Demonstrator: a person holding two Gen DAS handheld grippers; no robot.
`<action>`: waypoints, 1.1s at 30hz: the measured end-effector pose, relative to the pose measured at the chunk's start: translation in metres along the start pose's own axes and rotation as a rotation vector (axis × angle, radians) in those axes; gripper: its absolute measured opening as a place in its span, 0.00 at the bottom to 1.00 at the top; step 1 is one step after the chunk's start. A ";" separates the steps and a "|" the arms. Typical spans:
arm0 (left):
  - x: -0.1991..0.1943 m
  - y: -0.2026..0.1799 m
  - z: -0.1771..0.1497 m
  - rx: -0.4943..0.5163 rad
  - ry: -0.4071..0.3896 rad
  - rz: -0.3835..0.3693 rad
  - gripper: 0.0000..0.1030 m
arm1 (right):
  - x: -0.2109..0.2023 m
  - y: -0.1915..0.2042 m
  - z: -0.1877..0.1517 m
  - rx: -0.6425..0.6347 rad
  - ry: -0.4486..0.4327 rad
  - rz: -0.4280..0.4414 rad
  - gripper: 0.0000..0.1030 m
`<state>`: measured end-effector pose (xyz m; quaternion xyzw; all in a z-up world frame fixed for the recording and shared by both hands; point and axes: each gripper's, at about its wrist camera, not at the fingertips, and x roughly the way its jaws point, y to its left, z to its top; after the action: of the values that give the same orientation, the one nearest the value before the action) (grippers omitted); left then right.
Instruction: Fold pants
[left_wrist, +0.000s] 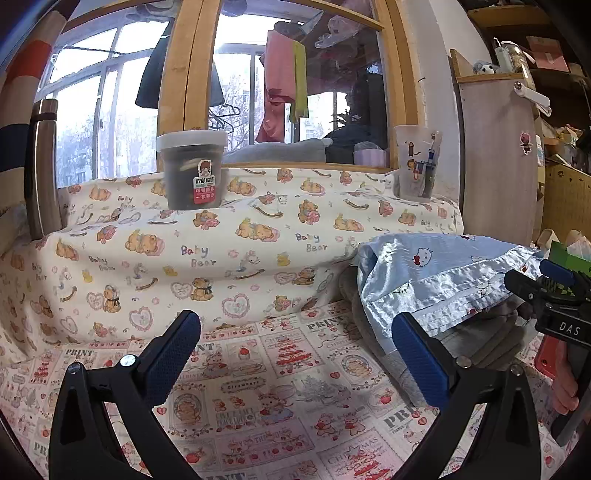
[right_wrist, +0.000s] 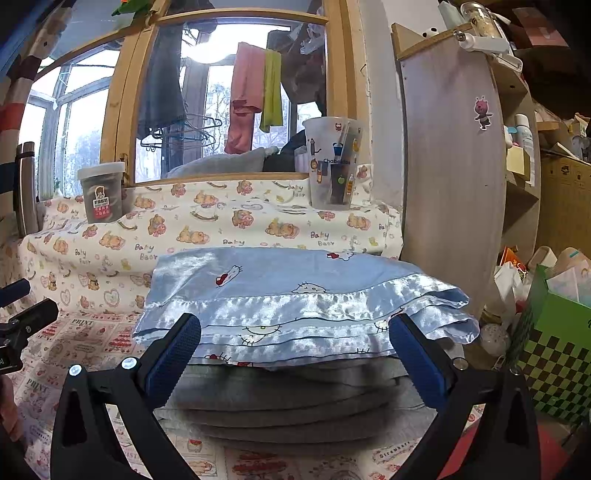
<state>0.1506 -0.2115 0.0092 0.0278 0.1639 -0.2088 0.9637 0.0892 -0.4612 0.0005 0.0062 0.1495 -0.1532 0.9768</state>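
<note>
On the printed bedsheet (right_wrist: 66, 354), right of the brown jar (right_wrist: 101, 192): blue satin pants (right_wrist: 295, 291) folded flat atop 1 grey stack (right_wrist: 288, 402). Looks nearly finished, perhaps tidying left. Right gripper (right_wrist: 295, 354) spread, holding nothing; left gripper (left_wrist: 295, 354) spread too.
</note>
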 end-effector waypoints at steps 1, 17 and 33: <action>0.000 0.000 0.000 0.002 -0.001 0.000 1.00 | 0.000 0.000 0.000 0.000 0.000 0.001 0.99; 0.000 0.000 0.000 0.001 0.004 0.008 1.00 | 0.000 0.000 0.000 0.000 -0.001 0.001 0.99; 0.001 0.001 0.000 -0.004 0.009 0.010 1.00 | 0.000 0.000 0.000 -0.004 0.003 0.005 0.99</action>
<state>0.1518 -0.2105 0.0084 0.0278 0.1685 -0.2035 0.9641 0.0891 -0.4614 0.0003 0.0049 0.1512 -0.1503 0.9770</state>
